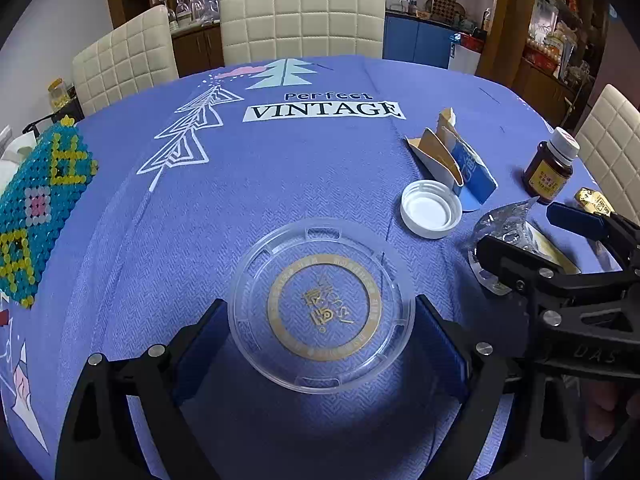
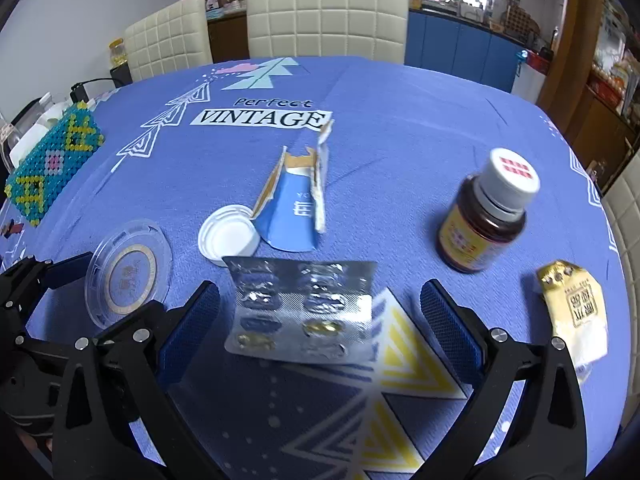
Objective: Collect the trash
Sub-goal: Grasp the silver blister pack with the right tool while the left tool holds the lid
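Note:
A clear round plastic lid (image 1: 322, 312) with a gold ring lies flat on the blue tablecloth. My left gripper (image 1: 320, 304) stands wide open around it, its blue pads close beside the rim on either side without gripping it. A silver blister pack (image 2: 304, 312), bent upward at its far half, lies between the fingers of my right gripper (image 2: 320, 288), which is open and clear of it. In the left wrist view the right gripper (image 1: 532, 232) shows at the right edge, over the blister pack (image 1: 504, 224).
A white cap (image 2: 228, 236) and a torn blue paper cup (image 2: 292, 208) lie beyond the pack. A brown bottle (image 2: 484, 220) stands to the right, with a gold wrapper (image 2: 572, 308) nearer. A beaded box (image 1: 36, 208) sits at the left. Cream chairs (image 1: 300, 16) ring the table.

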